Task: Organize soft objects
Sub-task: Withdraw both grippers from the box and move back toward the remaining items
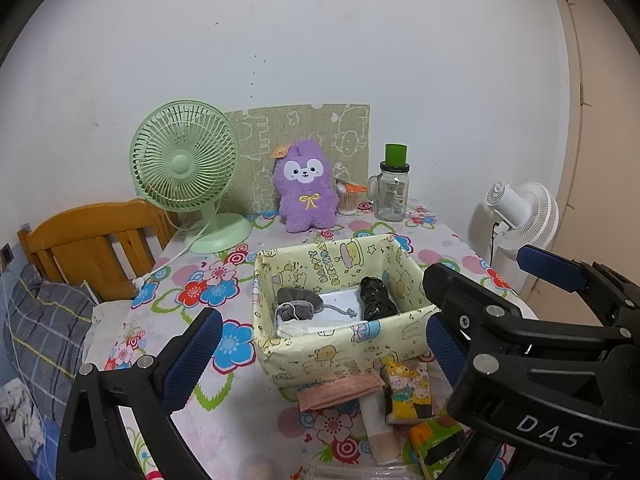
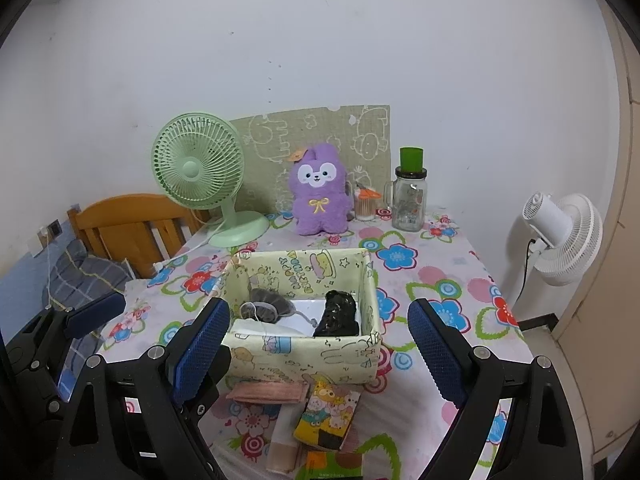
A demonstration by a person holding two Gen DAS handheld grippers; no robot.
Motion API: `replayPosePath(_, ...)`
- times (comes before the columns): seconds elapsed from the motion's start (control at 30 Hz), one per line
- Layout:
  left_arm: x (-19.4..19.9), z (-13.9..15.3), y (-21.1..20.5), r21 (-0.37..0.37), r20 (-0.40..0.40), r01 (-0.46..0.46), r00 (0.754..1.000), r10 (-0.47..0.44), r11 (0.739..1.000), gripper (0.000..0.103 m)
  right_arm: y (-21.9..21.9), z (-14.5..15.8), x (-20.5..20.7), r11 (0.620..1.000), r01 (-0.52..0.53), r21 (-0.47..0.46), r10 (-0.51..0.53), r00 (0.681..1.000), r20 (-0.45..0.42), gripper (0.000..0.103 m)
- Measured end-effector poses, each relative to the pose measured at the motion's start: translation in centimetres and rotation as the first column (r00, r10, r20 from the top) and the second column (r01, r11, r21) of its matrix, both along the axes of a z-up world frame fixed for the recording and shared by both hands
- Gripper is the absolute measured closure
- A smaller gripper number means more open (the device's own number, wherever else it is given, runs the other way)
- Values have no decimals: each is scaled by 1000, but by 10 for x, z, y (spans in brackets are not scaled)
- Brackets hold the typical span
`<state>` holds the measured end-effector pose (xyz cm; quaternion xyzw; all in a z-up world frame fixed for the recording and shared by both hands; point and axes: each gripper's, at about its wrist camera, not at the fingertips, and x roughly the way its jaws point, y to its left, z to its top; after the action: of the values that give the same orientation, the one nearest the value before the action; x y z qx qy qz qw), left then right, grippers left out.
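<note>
On the table (image 2: 440,264), covered with a white cloth printed with bright flowers, stands an open pale-yellow cardboard box with cartoon prints (image 2: 304,356). Inside it lie a grey drawstring fabric pouch (image 2: 266,306) on the left and a crumpled glossy black bag (image 2: 338,316) on the right, apart from each other on the white bottom. Just in front of the box, touching its near wall, lies a folded pink cloth (image 2: 268,394), and beside that a small tissue pack with cartoon animals (image 2: 328,418). At the far edge of the table a fluffy purple plush bunny (image 2: 320,196) sits upright between a mint-green desk fan (image 2: 200,176) and a clear glass jar with a green cap (image 2: 410,196).

The left tool (image 1: 320,356) hangs before the box with its blue-padded fingers spread wide, holding nothing. The right tool (image 2: 320,356) is likewise spread wide and empty, its fingers flanking the box's near wall in view.
</note>
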<state>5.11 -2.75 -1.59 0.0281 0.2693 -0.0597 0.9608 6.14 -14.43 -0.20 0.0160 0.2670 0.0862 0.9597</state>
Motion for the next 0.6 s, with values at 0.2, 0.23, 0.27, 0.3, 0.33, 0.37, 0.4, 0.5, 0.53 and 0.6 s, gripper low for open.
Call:
replayPosePath(0.2, -8, -2, 1, -4, 0, -1, 1000, 1, 1000, 0, 2, -3, -9, 1000, -5, -1, 5, 1000, 1, 11)
replayPosePath(0.23, -10, -3, 1, -5, -2, -1, 1000, 1, 1000, 0, 2, -3, -10, 1000, -5, -2, 5, 1000, 0, 11)
replayPosePath(0.27, -12, -5, 2, -6, -3, -2, 1000, 2, 1000, 0, 2, -4, -12, 1000, -6, -2, 6, 1000, -1, 11)
replayPosePath(0.3, -13, -5, 2, -6, -2, -3, 1000, 3, 1000, 0, 3, -5, -13, 1000, -7, -1, 7, 1000, -3, 11)
replayPosePath(0.33, -15, -6, 2, -8, -1, -5, 1000, 5, 1000, 0, 3, -6, -14, 1000, -12, 0, 12, 1000, -5, 11)
replayPosePath(0.37, -16, -7, 3, -10, -2, -6, 1000, 6, 1000, 0, 4, -7, -15, 1000, -14, -1, 14, 1000, -6, 11)
replayPosePath(0.4, -17, -8, 4, -13, -4, -8, 1000, 8, 1000, 0, 5, -8, -16, 1000, -14, -3, 14, 1000, -8, 11)
replayPosePath(0.5, -20, -12, 5, -20, -11, -13, 1000, 12, 1000, 0, 6, -10, -18, 1000, -20, -7, 20, 1000, -14, 11)
replayPosePath(0.53, -20, -13, 6, -20, -13, -13, 1000, 12, 1000, 0, 6, -11, -19, 1000, -21, -7, 21, 1000, -15, 11)
replayPosePath(0.6, -22, -16, 6, -18, -17, -12, 1000, 11, 1000, 0, 7, -14, -21, 1000, -24, -3, 24, 1000, -19, 11)
